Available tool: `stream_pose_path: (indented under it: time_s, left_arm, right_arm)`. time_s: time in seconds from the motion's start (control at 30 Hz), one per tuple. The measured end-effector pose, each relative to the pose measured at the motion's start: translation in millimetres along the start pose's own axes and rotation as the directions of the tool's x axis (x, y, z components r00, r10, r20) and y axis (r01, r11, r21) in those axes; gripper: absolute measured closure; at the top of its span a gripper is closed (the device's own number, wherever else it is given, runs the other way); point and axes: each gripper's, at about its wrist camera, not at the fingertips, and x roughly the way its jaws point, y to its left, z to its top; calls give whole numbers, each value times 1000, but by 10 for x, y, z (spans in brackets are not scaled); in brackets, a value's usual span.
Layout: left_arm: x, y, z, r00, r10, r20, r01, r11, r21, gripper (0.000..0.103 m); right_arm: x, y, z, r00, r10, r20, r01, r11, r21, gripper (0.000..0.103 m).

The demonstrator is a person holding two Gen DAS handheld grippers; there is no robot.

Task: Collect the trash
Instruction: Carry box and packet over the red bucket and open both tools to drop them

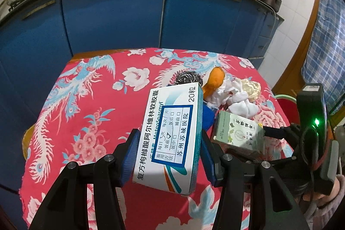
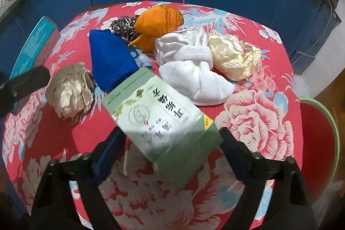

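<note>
Your left gripper [image 1: 170,150] squeezes the white box [image 1: 170,139], lifted for binning. Your right gripper [image 2: 170,143] sits around the green box [image 2: 163,118]; I cannot tell if it grips.

We see both views bent by a fisheye lens, with black corners and curved cupboard [image 1: 112,21] lines. Our left wrist view is sharp and evenly lit; print on the white box [image 1: 170,139] reads clearly, and a green lamp [image 1: 316,122] glows at right. Our right wrist view is softer and smeared, the green box [image 2: 163,120] blurred, its near end in shadow.
</note>
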Motion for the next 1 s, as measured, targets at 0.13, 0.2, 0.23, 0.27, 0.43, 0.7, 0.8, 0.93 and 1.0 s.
stream_pose_path:
  time_s: [0.13,0.2,0.23,0.27,0.43,0.7,0.8,0.93,1.0]
  left_arm:
    - [-9,-27,2,1000,-6,1,6,1000,3,48]
    - [-23,-44,8,1000,-10,2,10,1000,7,49]
    - [-32,-52,10,1000,-12,4,12,1000,9,49]
    - [-44,-61,12,1000,-14,5,14,1000,11,49]
    - [-121,-123,27,999,-36,21,35,999,24,49]
    - [-187,-282,26,997,-66,28,65,997,45,49]
    - [-203,-371,20,996,-84,24,83,995,57,49]
    - [-225,-493,36,994,-106,24,104,992,76,48]
    - [-239,-588,49,993,-119,25,116,989,90,48]
  right_arm:
    - [-83,-7,-61,1000,25,13,-25,1000,-1,29]
    - [-123,-21,-106,999,45,16,-45,999,11,31]
    - [-137,-23,-126,999,52,17,-52,998,17,32]
    - [-156,-30,-150,998,62,18,-62,998,27,33]
    - [-301,-120,-327,991,130,37,-134,986,102,35]
    - [-593,-266,-630,983,160,89,-173,972,161,37]
    - [-724,-354,-704,982,147,120,-168,968,188,38]
    - [-872,-499,-776,980,118,158,-153,962,227,39]
    - [-938,-573,-802,979,100,175,-142,959,244,39]
